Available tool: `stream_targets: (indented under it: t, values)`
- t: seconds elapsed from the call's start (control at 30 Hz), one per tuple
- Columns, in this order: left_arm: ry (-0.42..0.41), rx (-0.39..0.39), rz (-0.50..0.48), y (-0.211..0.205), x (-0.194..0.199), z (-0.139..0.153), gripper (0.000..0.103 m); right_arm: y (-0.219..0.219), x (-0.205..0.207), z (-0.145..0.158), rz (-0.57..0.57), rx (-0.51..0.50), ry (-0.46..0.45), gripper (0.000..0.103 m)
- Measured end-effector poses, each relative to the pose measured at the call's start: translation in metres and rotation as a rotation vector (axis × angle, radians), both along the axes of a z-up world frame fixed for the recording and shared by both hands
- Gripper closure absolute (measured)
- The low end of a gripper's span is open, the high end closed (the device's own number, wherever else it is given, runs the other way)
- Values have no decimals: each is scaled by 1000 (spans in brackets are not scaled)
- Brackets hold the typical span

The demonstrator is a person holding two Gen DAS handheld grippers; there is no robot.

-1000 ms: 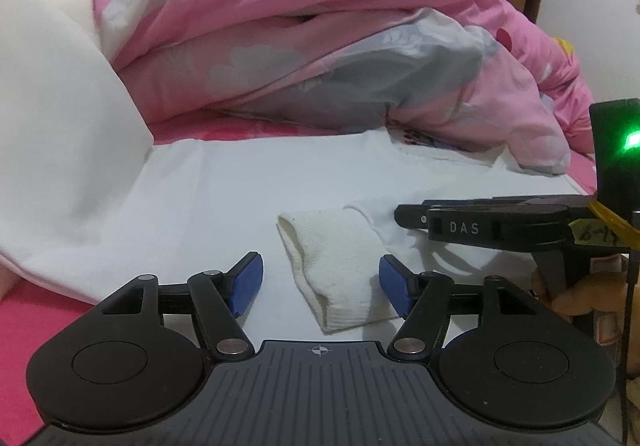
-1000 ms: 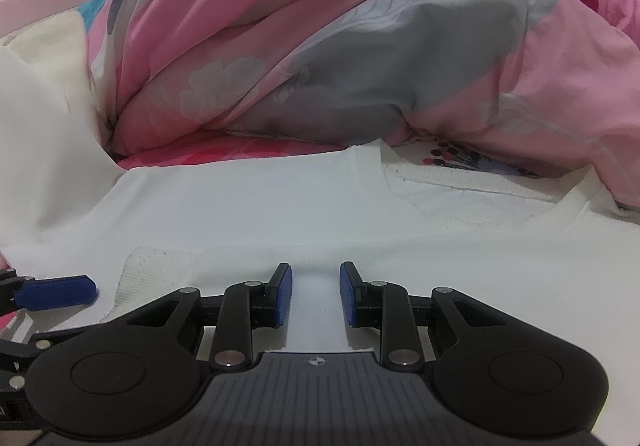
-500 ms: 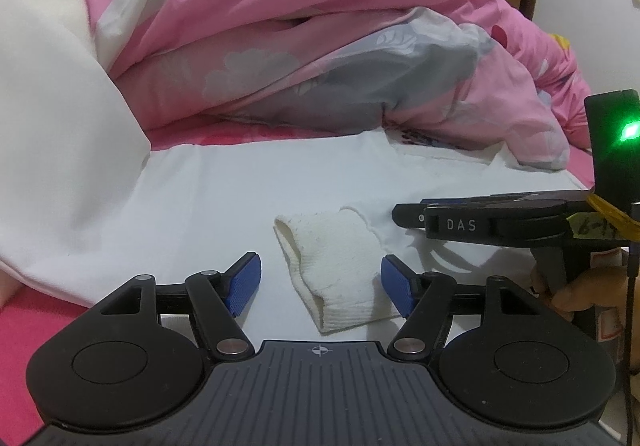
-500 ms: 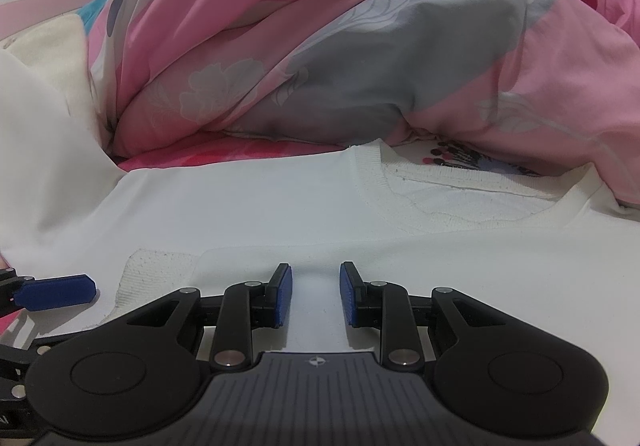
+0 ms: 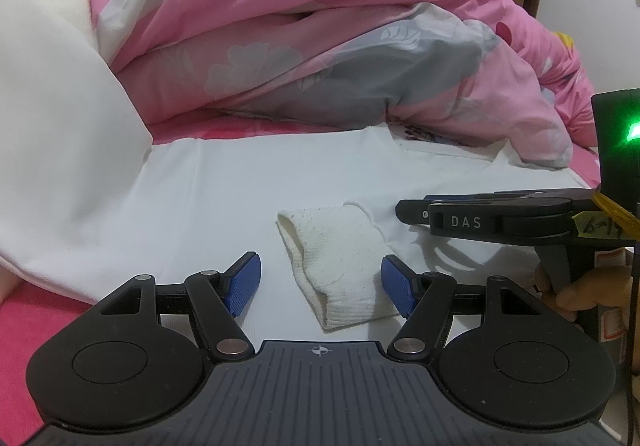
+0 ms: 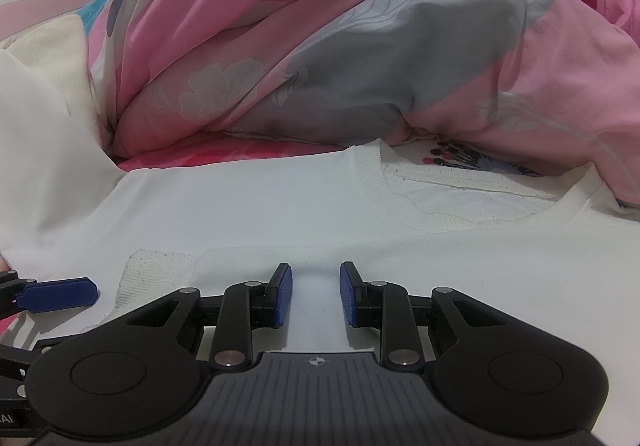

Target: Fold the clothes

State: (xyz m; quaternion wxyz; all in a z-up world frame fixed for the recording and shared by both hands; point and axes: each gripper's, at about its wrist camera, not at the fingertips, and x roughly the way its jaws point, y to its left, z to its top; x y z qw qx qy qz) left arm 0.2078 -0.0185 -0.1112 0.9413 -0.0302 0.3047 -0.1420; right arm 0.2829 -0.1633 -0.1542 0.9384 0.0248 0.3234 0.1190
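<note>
Bedroom setting: pink bed (image 5: 24,326) with a heaped pink-and-grey floral duvet (image 6: 360,58) behind the work area.

Left hand-held gripper (image 5: 320,286): jaws spread wide, blue pads either side of the ribbed sleeve cuff (image 5: 340,258), not pressing it. The cuff lies flat, turned in across the body of the white sweater (image 6: 280,214).

Right hand-held gripper (image 6: 315,294): jaws part open with a narrow gap, nothing pinched between the pads; plain white fabric shows through the gap. In the left view it sits just right of the cuff, level over the garment, with a hand (image 5: 588,290) on its grip.

Both tools tilt down toward the bed, low over the cloth.

Garment: spread front-up on the bed, round neckline (image 6: 460,202) at the far side, partly tucked under the duvet edge. A white pillow (image 5: 52,118) overlaps its left margin.

Progress, my judgement: early. One sleeve looks folded in; the other sleeve is not visible to me, and the body is still full length. Remaining: second sleeve if not done, then folding the body over.
</note>
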Motion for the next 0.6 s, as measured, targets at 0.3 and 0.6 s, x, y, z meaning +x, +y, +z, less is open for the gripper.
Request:
stream_targets:
  t: [0.3, 0.6]
  values:
    - [5, 2, -2, 1, 1, 0, 36, 0, 0, 0, 1, 0, -1, 75]
    - [9, 1, -1, 1, 2, -1, 35, 0, 0, -1, 2, 2, -1, 75]
